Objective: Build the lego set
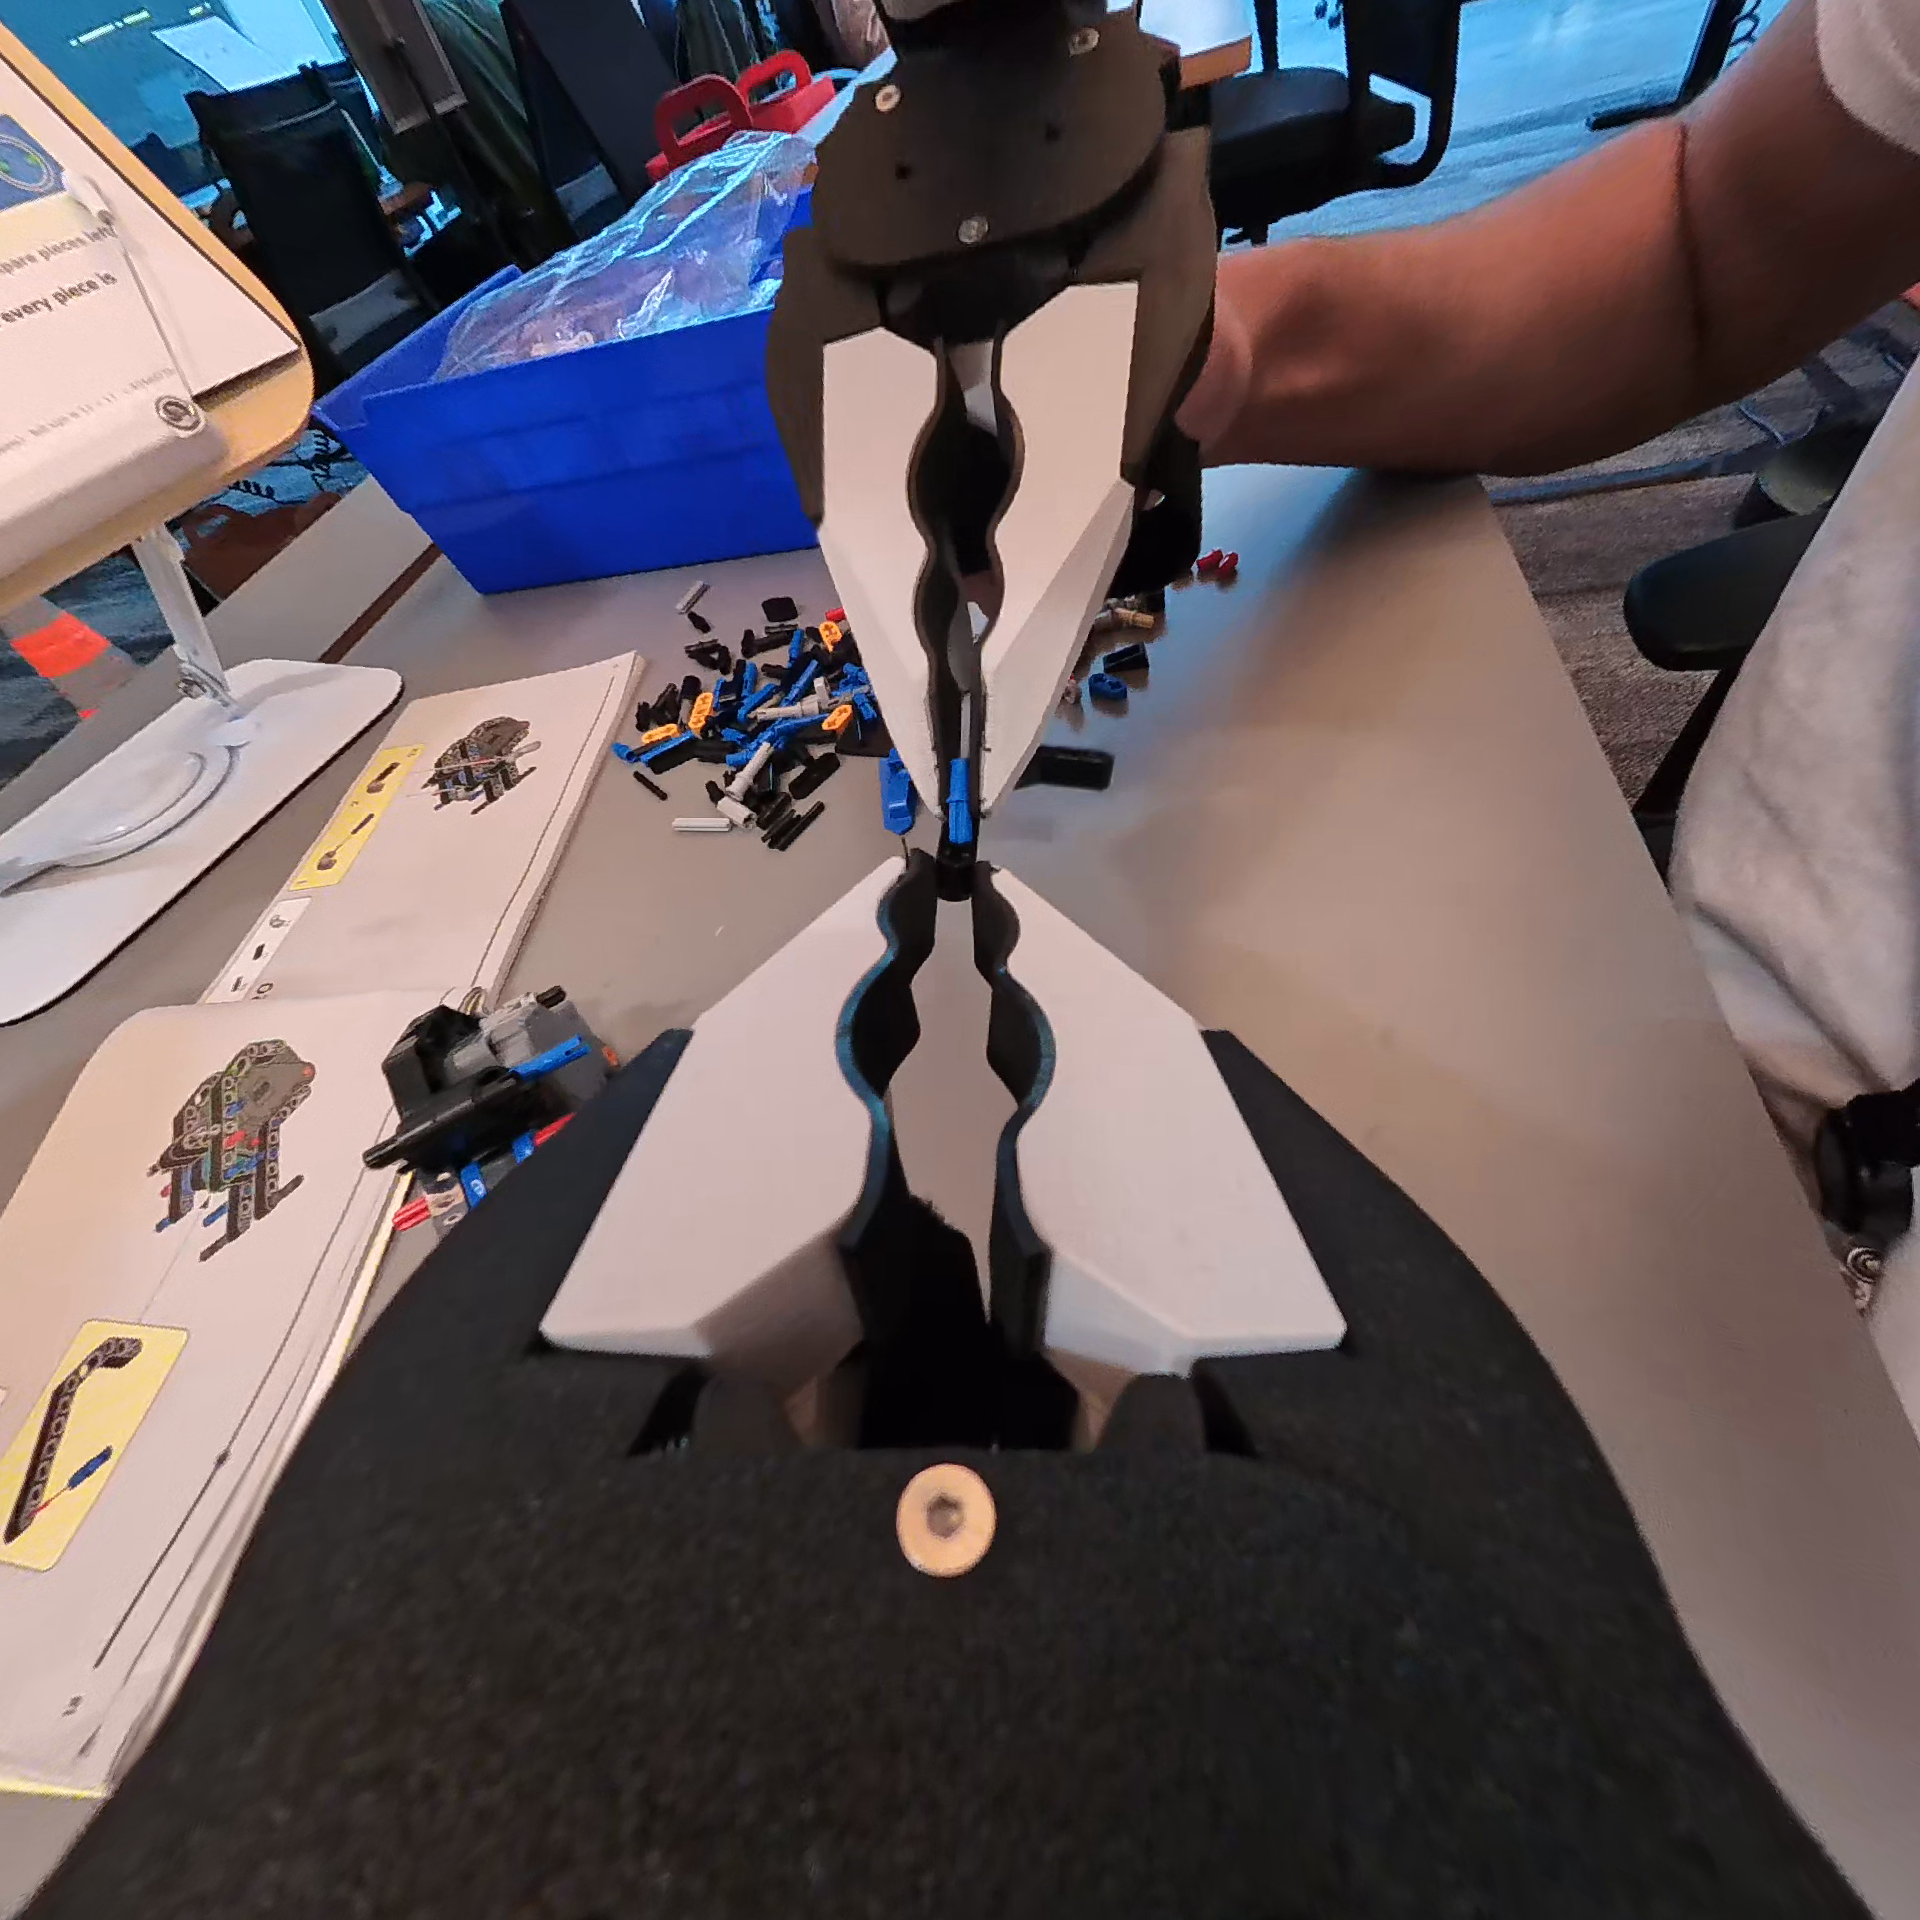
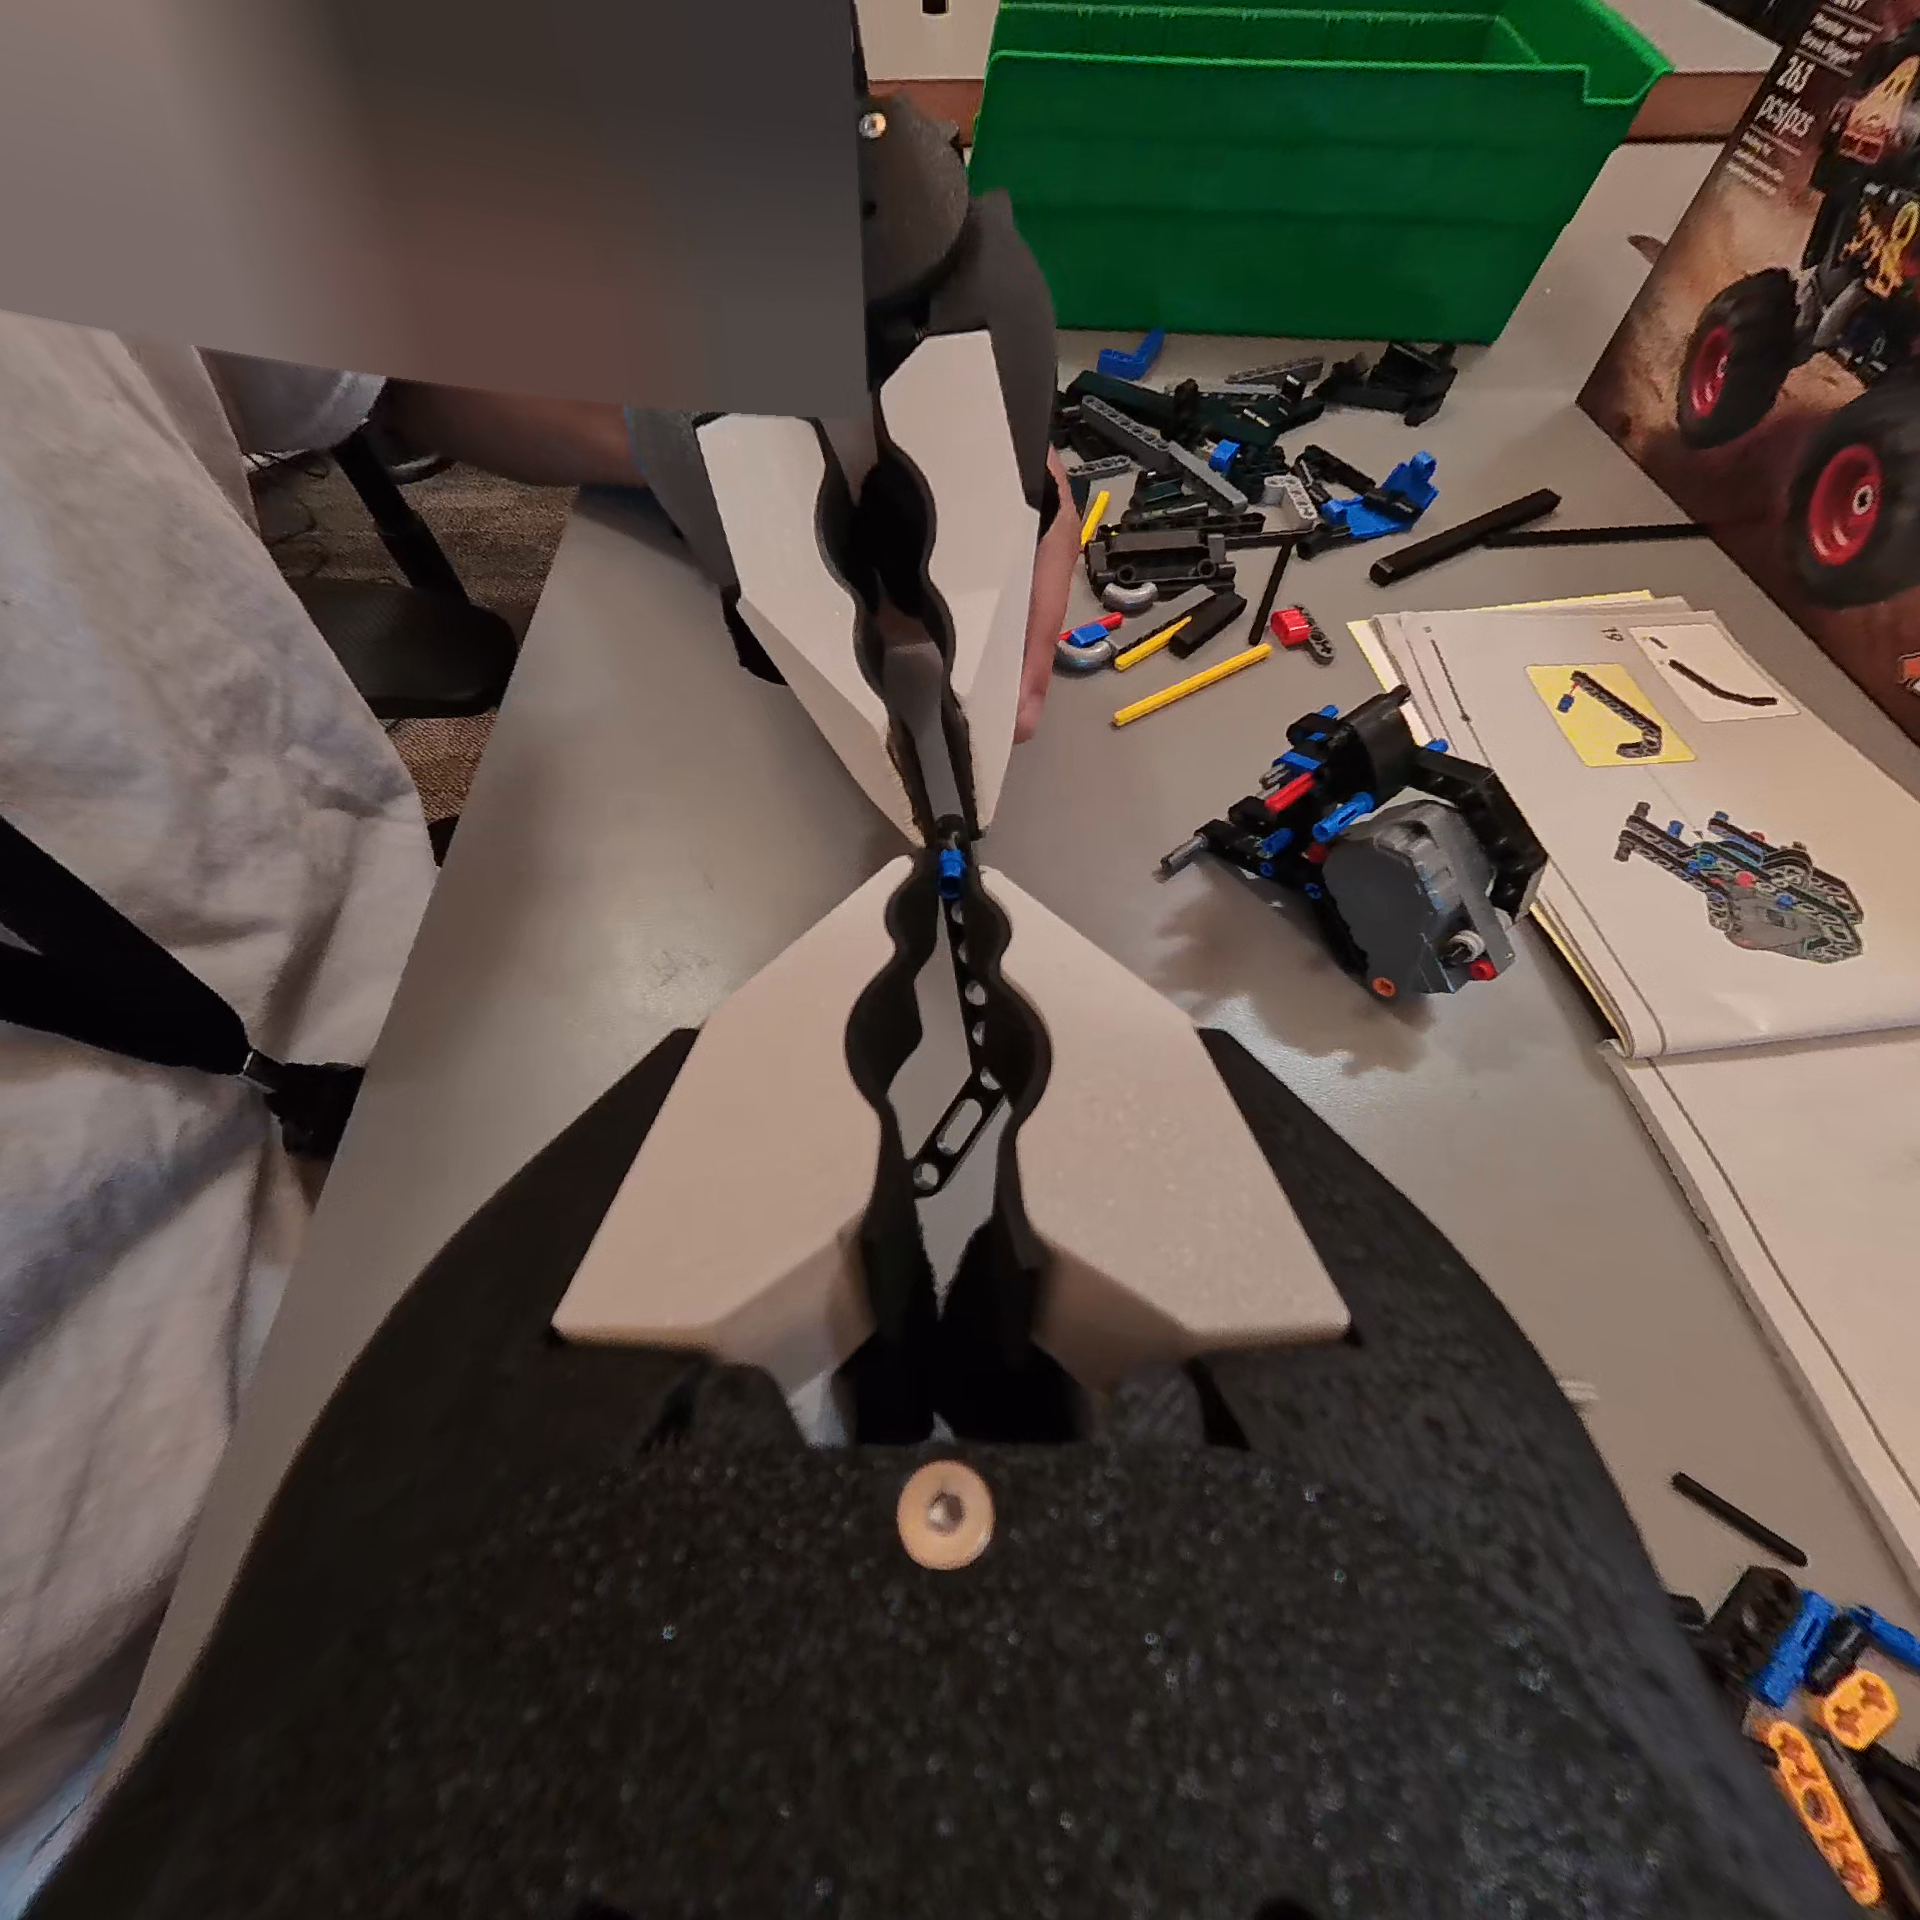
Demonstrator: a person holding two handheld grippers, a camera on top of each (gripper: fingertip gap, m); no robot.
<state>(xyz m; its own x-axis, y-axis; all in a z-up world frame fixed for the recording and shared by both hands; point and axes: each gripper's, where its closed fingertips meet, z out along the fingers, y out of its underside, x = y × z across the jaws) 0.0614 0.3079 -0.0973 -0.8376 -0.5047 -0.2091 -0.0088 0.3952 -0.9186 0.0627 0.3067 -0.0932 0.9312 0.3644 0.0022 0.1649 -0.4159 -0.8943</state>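
My right tool (image 2: 951, 868) is clenched on a black angled beam (image 2: 961, 1049), which runs back between its fingers; a blue pin (image 2: 949, 864) sits at the beam's far end, right at the tips. My left tool (image 1: 951, 868) meets it tip to tip above the surface (image 1: 1299, 883), clenched on the black end (image 1: 952, 868) below that same blue pin (image 1: 958, 795).

Landmark: the part-built grey-and-black model (image 2: 1392, 868).
- The model lies on the surface to the right of the right tool, touching the open instruction booklet (image 2: 1714, 831).
- Beyond the model: a scatter of black, blue and yellow parts (image 2: 1226, 520), then a green bin (image 2: 1288, 166).
- Right of the model, past the booklet: the set's box (image 2: 1787, 343), upright.

From the left tool's camera the model (image 1: 488, 1081) sits at left beside the booklet (image 1: 197, 1247). Farther off are a pile of small blue and black pins (image 1: 758, 727) and a blue bin (image 1: 582, 457) holding plastic bags.
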